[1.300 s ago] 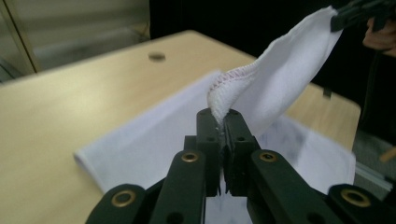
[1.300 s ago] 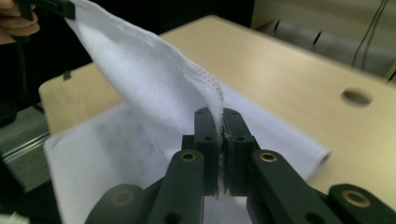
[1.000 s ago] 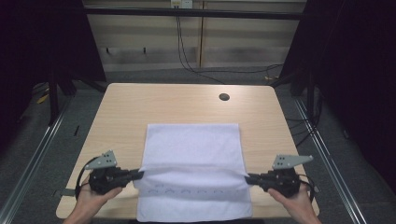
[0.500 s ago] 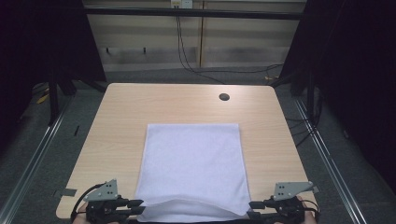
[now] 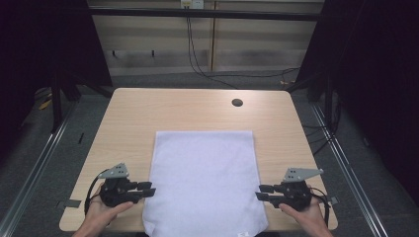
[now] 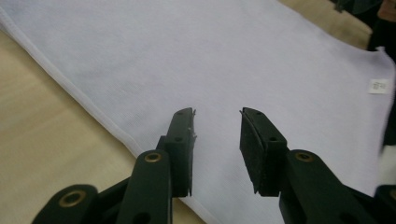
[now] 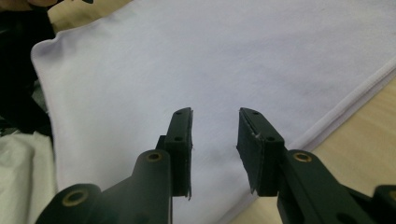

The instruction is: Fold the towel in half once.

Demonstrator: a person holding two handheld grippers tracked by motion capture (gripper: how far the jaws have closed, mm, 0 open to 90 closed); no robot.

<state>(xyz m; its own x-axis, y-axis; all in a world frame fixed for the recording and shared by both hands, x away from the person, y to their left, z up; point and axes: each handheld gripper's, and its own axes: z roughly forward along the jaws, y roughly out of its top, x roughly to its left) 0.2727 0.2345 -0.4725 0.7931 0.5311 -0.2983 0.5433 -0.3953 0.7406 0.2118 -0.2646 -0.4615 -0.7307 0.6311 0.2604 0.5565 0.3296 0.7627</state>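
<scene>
Resting low at the near edge of the table, the person's left hand (image 5: pixel 101 210) holds the black two-jaw left gripper (image 5: pixel 149 188) level, its jaws pointing right toward the left border of the white rectangular cloth (image 5: pixel 205 182); the right hand (image 5: pixel 302 213) mirrors it on the far side of the cloth, its black two-jaw right gripper (image 5: pixel 260 192) pointing left at the right border. The left gripper (image 6: pixel 215 126) has just been opening, and its jaws stand moderately apart with nothing between the pads, hovering just over the hemmed cloth (image 6: pixel 243 60) edge. The right gripper (image 7: pixel 215 123) also stands partly open and empty, its jaws having eased slightly closer, above the cloth (image 7: pixel 224 56) near its folded border. The cloth lies flat, folded to a tall rectangle, in the near middle of the light wooden table (image 5: pixel 197 111), its near end reaching the table's near edge, where a small white label (image 6: pixel 378 86) shows at one corner. A round dark hole (image 5: pixel 237 102) sits in the far right of the tabletop. Around the table are grey floor (image 5: pixel 29 163), metal rails, dark curtains on both sides, and a pale panelled wall (image 5: pixel 257 49) with cables hanging down at the far end
</scene>
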